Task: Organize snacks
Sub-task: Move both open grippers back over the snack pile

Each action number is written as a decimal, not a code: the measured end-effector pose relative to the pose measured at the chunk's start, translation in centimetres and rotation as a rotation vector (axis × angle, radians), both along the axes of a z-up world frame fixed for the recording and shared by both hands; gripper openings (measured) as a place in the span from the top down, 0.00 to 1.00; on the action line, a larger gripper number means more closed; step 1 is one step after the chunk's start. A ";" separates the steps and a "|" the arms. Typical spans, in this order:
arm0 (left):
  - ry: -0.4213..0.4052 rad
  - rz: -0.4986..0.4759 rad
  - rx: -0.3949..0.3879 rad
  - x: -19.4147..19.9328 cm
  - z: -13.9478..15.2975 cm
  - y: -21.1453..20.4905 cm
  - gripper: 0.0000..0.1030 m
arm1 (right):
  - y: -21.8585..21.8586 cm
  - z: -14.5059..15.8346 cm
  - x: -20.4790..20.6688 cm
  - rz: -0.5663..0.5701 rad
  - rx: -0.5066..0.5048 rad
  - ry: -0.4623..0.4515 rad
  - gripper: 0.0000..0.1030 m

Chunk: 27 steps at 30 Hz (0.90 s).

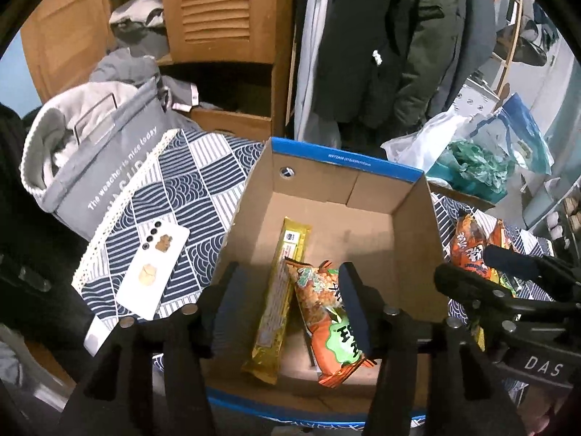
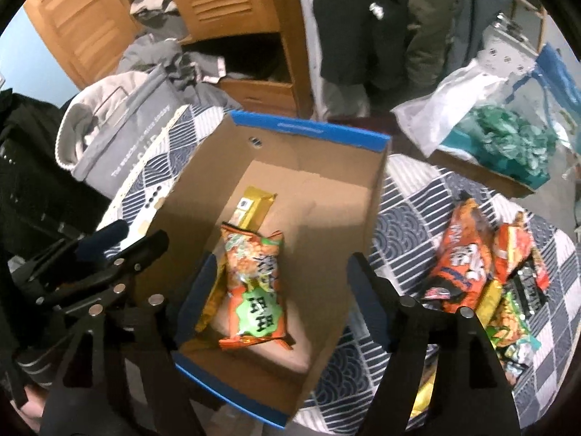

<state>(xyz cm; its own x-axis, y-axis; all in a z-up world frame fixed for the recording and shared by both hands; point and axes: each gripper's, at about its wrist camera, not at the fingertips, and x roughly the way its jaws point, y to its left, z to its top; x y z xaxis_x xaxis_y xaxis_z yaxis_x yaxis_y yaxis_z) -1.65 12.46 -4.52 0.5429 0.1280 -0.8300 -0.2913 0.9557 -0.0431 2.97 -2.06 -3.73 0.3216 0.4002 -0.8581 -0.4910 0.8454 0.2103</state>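
You're holding both grippers over the cardboard box (image 1: 414, 218), and both are hanging spread wide with nothing between the fingers: left gripper (image 1: 290, 290), right gripper (image 2: 281, 283). Inside the box, the long yellow snack pack (image 1: 279, 301) is lying lengthwise along the left side, and the orange snack bag (image 1: 326, 316) is lying just beside it on the right, touching it (its upper corner looks to be overlapping the yellow one). Your left view is showing the white phone (image 1: 154, 269) lying on the patterned cloth (image 1: 196, 189) left of the box, near the grey fabric bag (image 1: 105, 167); the right view is catching only a sliver of that phone behind the box wall. Your right view is showing what the left mostly cuts off: the pile of loose snack packs (image 2: 486, 265) sitting on the cloth to the right of the box, apart from it. Each camera is also catching the other gripper at its edge.
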 end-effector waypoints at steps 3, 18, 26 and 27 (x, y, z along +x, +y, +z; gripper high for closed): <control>-0.001 -0.014 0.001 0.1 0.4 -0.6 0.36 | -1.0 0.2 0.1 -0.035 -0.025 -0.010 0.21; 0.005 -0.126 0.006 1.1 1.4 -5.8 0.35 | -8.1 1.1 0.4 -0.159 -0.038 -0.036 0.17; 0.029 -0.214 0.008 2.0 1.0 -10.1 0.34 | -13.0 0.9 0.3 -0.241 -0.058 -0.041 0.17; 0.037 -0.228 0.001 2.2 0.9 -10.8 0.34 | -13.8 0.8 0.4 -0.257 -0.058 -0.037 0.17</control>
<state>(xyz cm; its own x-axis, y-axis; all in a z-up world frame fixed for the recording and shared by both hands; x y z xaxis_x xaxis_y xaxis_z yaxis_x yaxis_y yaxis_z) 0.54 1.65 -3.62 0.5270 0.0063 -0.8498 -0.0690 0.9970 -0.0354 3.35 -15.88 -2.91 0.4377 0.2525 -0.8629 -0.2654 0.9533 0.1443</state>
